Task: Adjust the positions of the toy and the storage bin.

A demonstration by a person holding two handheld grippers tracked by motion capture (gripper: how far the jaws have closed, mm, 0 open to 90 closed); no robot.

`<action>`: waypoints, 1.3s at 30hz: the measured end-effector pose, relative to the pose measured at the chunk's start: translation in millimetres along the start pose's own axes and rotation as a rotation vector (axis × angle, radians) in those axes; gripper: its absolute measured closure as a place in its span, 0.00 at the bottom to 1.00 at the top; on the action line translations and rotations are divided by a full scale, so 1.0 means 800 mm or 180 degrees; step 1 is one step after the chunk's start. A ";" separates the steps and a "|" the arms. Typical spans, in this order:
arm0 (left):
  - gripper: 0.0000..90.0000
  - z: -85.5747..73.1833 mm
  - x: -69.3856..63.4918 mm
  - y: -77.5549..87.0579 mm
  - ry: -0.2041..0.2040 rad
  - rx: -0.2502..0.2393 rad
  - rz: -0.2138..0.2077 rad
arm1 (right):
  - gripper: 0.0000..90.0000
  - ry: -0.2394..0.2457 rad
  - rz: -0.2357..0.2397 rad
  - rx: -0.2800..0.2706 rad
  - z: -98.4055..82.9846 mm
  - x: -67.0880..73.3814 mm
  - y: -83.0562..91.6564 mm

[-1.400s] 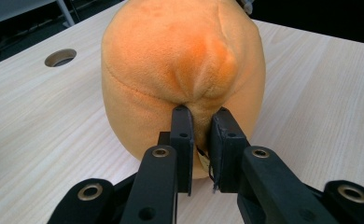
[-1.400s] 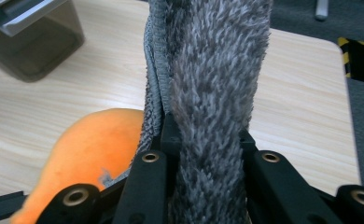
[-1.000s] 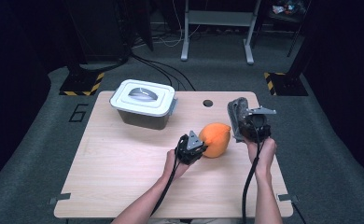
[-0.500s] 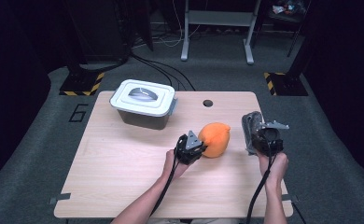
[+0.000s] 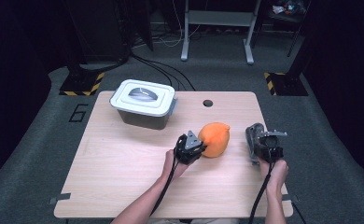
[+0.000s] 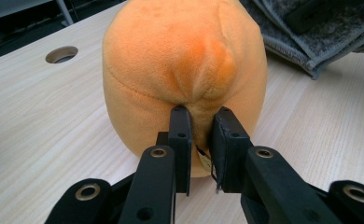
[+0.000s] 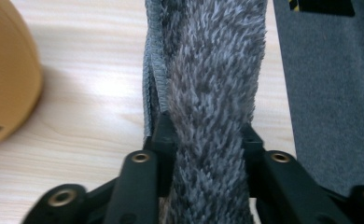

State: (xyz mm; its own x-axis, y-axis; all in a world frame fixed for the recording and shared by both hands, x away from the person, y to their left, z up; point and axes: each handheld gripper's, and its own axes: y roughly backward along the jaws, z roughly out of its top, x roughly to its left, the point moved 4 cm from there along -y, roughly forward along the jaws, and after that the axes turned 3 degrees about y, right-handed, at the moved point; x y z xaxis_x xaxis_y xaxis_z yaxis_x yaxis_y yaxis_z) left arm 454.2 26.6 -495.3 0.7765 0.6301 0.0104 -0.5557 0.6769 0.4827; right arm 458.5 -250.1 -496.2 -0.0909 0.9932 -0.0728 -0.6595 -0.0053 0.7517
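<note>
Lowered since the earlier frames, the right gripper [image 5: 259, 140] now rests its folded grey towel [image 5: 253, 140] on the worktop [image 5: 124, 158], at three o'clock of the orange plush toy [image 5: 215, 138]. Its fingers have just been easing apart, yet fluffy cloth is still squeezed between them, so release seems under way. The left gripper [image 5: 195, 142] pinches the toy's seam, nearly closed. Floor marking "6" [image 5: 79, 113] lies at nine o'clock.

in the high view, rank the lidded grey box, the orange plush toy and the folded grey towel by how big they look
1. Lidded grey box, clearly the largest.
2. Orange plush toy.
3. Folded grey towel, partly hidden behind the right tool, so it may really be bigger than it looks.
</note>
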 end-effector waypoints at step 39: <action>0.88 0.000 0.004 0.001 -0.0033 0.0003 0.0030 | 0.07 0.0063 0.0172 -0.0251 -0.087 0.010 0.030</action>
State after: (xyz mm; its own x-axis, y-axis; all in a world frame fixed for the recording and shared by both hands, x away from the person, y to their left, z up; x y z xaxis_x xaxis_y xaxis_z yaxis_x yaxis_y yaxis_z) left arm 456.0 28.9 -495.1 0.7742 0.6324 0.0242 -0.5628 0.6705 0.4833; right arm 389.9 -250.3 -524.9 -0.1421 0.9887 -0.0469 -0.7100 -0.0688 0.7009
